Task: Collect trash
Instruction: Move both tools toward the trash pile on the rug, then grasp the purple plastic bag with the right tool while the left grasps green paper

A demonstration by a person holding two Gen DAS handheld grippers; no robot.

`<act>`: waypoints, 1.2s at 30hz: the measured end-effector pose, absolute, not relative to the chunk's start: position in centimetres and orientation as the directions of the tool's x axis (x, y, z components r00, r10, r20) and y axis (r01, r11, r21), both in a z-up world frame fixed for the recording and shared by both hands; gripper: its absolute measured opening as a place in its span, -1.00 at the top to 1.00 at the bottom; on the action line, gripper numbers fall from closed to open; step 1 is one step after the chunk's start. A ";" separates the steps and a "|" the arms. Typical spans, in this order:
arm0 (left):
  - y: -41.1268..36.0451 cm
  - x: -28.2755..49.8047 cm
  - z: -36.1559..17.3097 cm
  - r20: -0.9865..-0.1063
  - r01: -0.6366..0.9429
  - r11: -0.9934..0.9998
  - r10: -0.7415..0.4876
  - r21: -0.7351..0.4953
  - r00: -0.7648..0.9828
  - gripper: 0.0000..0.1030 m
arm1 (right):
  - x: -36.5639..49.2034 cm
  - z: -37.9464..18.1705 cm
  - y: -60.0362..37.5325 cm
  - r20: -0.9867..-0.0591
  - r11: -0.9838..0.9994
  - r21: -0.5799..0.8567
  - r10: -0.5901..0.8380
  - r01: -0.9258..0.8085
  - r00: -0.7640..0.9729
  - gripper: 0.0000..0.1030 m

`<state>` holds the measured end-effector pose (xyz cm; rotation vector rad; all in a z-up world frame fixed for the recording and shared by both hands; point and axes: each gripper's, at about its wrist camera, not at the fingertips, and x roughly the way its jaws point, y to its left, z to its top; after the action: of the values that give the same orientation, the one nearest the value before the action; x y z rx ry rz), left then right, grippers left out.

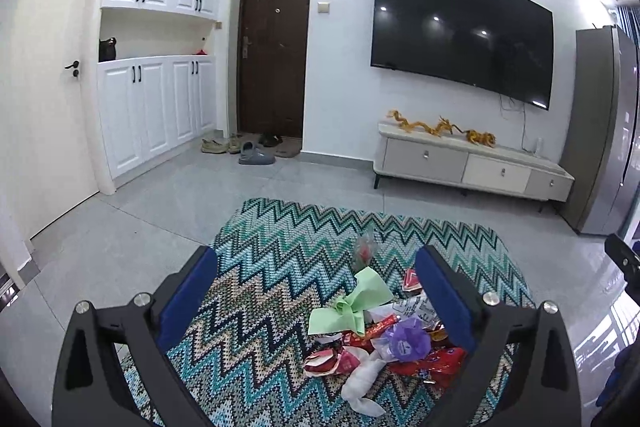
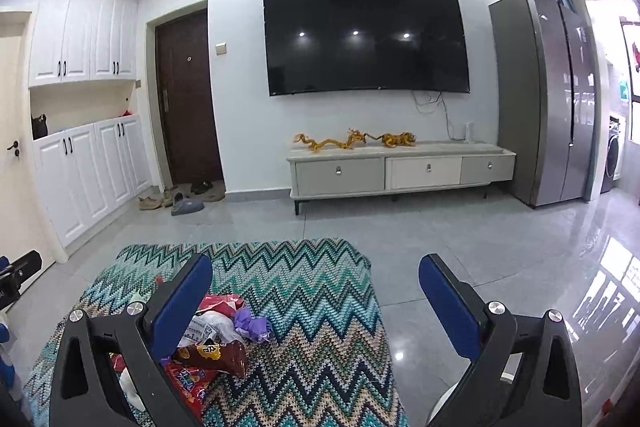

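A pile of trash point(image 1: 376, 339) lies on a zigzag-patterned cloth point(image 1: 280, 259): a green paper point(image 1: 356, 303), red snack wrappers point(image 1: 432, 363), a purple wrapper point(image 1: 404, 339) and white tissue point(image 1: 360, 383). My left gripper point(image 1: 316, 267) is open and empty above the pile. In the right wrist view the pile point(image 2: 212, 339) lies at lower left, with a brown snack bag point(image 2: 220, 355) and the purple wrapper point(image 2: 252, 323). My right gripper point(image 2: 316, 275) is open and empty, to the right of the pile.
The cloth point(image 2: 312, 307) covers a low surface over grey floor tiles point(image 2: 480, 247). Against the far wall stand a TV cabinet point(image 2: 400, 167), a wall TV point(image 2: 364, 39) and a fridge point(image 2: 548, 99). Shoes point(image 1: 248, 147) lie by the dark door.
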<state>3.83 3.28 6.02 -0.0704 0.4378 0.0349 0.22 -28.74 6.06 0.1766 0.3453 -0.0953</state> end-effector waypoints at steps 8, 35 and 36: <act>3.5 6.0 3.9 -0.467 0.020 0.997 -0.052 -0.073 0.883 -0.93 | 3.0 4.0 -28.6 -0.405 0.986 0.147 -0.015 0.082 0.914 -1.00; 2.5 17.8 -6.5 -0.715 0.205 0.949 -0.314 -0.238 0.624 -0.30 | 14.6 -8.2 -27.7 -0.645 0.909 0.406 0.357 -0.092 0.676 -0.29; 2.4 18.0 -6.8 -0.719 0.209 0.948 -0.318 -0.240 0.618 -0.25 | 14.8 -8.5 -27.5 -0.651 0.909 0.406 0.362 -0.096 0.668 -0.24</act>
<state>17.97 2.38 -6.76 -0.1371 0.8533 -0.3044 14.83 -27.54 -8.49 0.3554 0.8023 0.2641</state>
